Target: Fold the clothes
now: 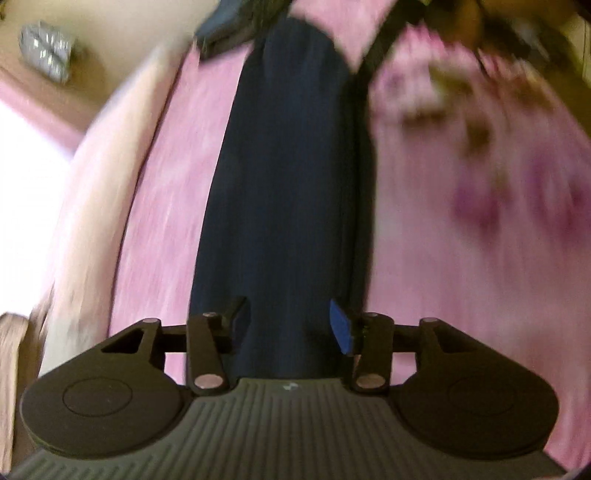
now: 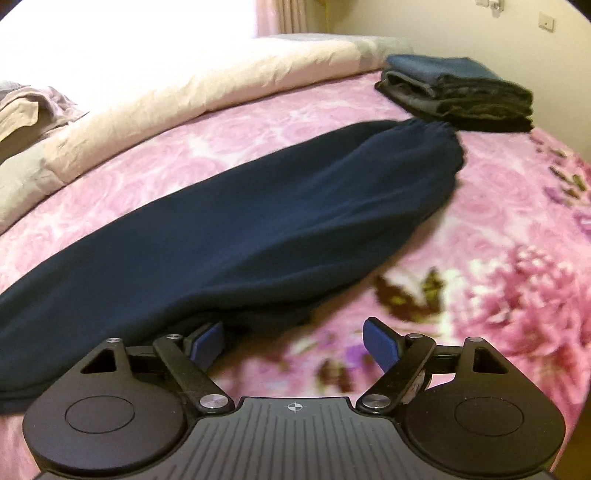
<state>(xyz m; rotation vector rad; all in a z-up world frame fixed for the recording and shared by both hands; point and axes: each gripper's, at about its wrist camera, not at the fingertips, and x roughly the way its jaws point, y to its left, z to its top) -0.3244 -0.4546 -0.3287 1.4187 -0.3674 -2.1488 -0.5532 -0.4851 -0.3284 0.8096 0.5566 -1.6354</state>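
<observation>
A long navy blue garment [image 2: 229, 229] lies stretched across the pink floral bedspread [image 2: 498, 258], its elastic waistband [image 2: 436, 127] at the far end. In the blurred left wrist view the same garment [image 1: 288, 184] runs straight away from me. My left gripper [image 1: 290, 325] is open, its jaws on either side of the garment's near end, gripping nothing. My right gripper [image 2: 295, 343] is open at the garment's near edge, its left finger [image 2: 207, 341] partly under the cloth, its right finger [image 2: 380, 343] over the bedspread.
A stack of folded dark clothes [image 2: 458, 92] sits at the far end of the bed. A cream duvet [image 2: 184, 92] lies rolled along the bed's far left side. A wall with a socket [image 2: 546, 24] stands behind.
</observation>
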